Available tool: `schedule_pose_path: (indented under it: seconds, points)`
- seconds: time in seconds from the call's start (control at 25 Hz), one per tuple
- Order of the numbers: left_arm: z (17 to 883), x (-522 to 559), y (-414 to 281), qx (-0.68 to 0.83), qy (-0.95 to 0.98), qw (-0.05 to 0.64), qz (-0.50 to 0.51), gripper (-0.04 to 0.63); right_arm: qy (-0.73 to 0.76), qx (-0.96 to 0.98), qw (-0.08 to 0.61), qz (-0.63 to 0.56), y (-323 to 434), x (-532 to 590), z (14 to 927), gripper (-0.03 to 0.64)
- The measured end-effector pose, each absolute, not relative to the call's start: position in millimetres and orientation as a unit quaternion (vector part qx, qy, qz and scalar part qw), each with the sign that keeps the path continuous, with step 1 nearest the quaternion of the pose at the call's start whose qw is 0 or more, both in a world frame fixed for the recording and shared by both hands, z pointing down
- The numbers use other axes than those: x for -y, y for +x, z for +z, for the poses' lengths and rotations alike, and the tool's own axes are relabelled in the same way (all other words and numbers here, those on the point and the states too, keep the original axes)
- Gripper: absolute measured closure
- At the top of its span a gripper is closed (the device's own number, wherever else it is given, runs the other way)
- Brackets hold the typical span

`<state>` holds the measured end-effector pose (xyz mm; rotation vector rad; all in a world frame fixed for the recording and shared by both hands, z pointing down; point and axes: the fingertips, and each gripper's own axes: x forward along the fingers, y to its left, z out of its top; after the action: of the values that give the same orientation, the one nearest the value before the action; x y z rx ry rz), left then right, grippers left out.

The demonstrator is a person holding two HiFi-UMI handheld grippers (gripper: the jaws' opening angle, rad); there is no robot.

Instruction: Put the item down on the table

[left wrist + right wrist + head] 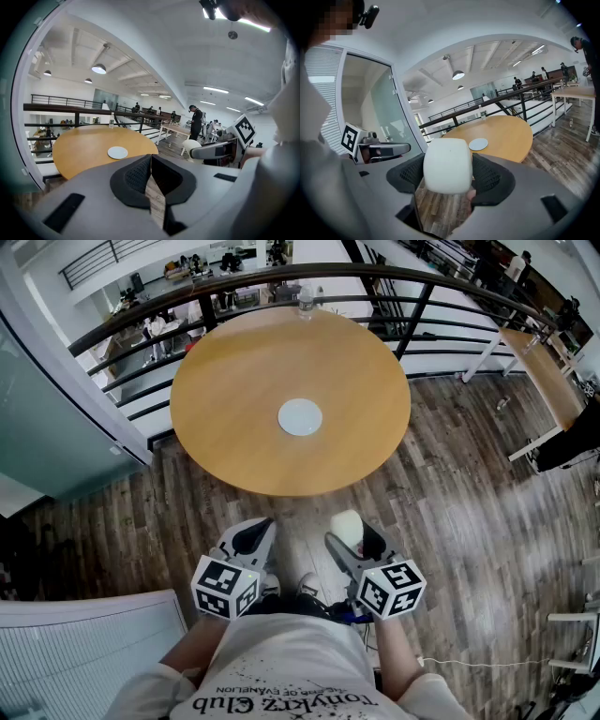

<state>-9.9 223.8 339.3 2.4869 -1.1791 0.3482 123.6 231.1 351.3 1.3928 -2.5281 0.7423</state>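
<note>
Your right tool (pixel 447 163) is clenched on the item (pixel 446 165), a white, rounded block with soft corners. The dark mesh pads press on its left and right sides, and its top stands clear above them. In the head view the item sits at the tip of that tool, low in the frame and close to your body. It hangs over the floor (pixel 469 502) of dark wood planks, short of the near edge of the desk (pixel 244 381) and not touching it.

Your left tool (pixel 150 158) is clenched on nothing. In the left gripper view its two pads meet at the tips, and only floor planks show through the narrow gap below them. In the head view it lies just beside the right tool, level with it, and both point toward the desk.

The desk is round, with a light wood top. A flat white disc (pixel 300 417) lies near its middle, well apart from the item. A clear bottle (pixel 306 302) stands upright at the far edge, close to the dark rail (pixel 234 282) that curves behind the desk. In the right gripper view the disc shows just past the item's upper right corner, on the desk beyond.
</note>
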Motion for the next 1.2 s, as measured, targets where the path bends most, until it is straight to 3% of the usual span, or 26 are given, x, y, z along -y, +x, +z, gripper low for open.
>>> schedule_pose_path:
  seconds: [1.2]
  points:
    - [338, -222, -46, 0.409, 0.889, 0.174, 0.114, 0.571, 0.491, 0.831, 0.071, 0.251, 100, -229, 343, 0.298]
